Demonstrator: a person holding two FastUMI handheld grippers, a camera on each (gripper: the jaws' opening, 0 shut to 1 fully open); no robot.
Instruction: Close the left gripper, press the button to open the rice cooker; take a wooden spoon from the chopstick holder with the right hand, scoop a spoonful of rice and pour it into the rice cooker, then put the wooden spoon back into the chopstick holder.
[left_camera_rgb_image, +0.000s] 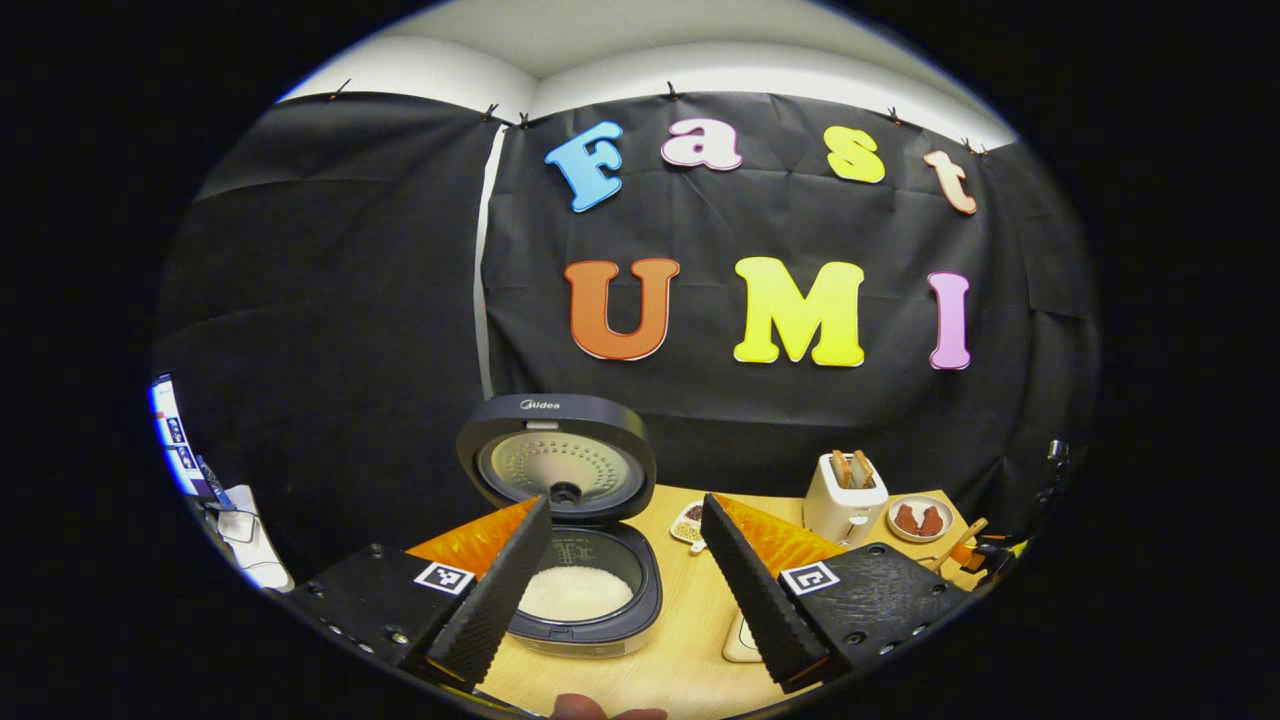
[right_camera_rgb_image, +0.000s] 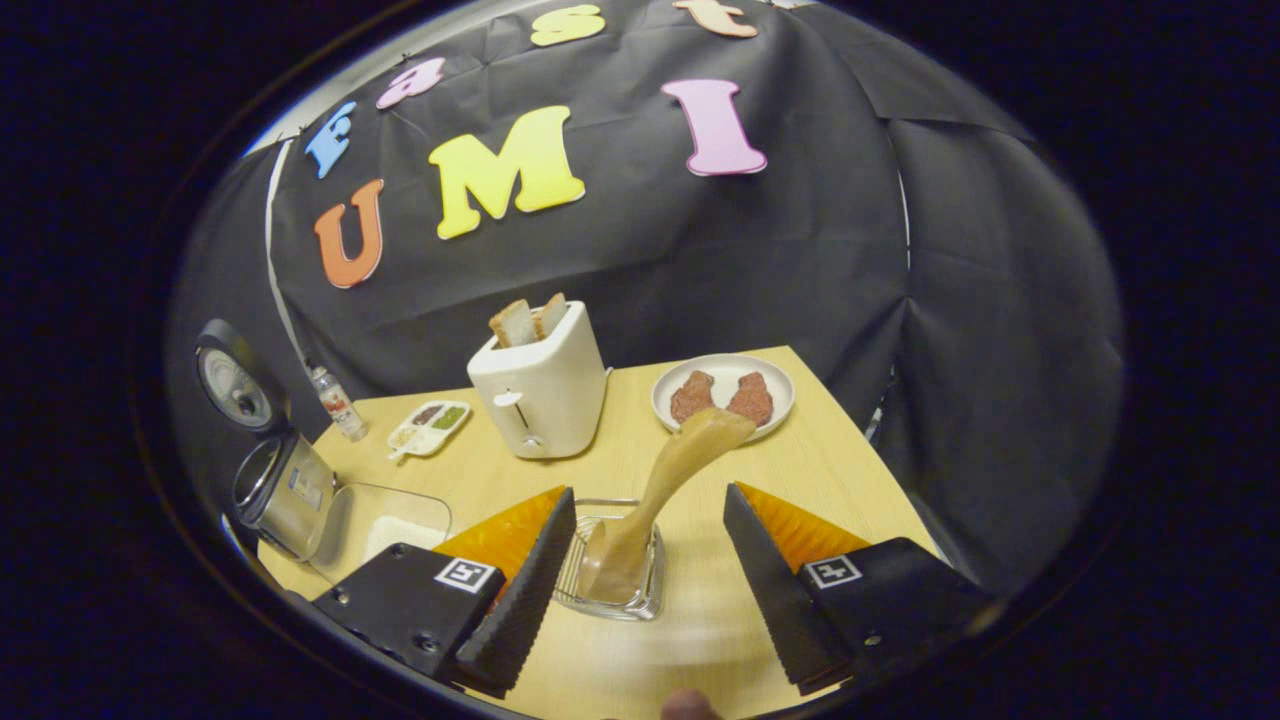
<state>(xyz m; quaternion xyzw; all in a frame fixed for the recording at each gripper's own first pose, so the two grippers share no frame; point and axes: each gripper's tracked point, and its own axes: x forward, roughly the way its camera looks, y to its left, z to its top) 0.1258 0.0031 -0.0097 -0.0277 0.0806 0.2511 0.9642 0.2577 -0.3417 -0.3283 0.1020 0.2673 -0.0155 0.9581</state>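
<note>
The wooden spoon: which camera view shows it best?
The right gripper view: the wooden spoon stands in the wire holder, in the open gap between the fingers. In the left gripper view, the wooden spoon is small at the far right edge.

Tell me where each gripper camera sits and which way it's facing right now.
Left gripper view: rides the left gripper, facing the open dark rice cooker holding white rice; own open fingers and a fingertip show.
Right gripper view: rides the right gripper, looking down at the wooden spoon standing in the wire chopstick holder; own open fingers show.
Shared: white toaster, round plate, rice cooker.
</note>
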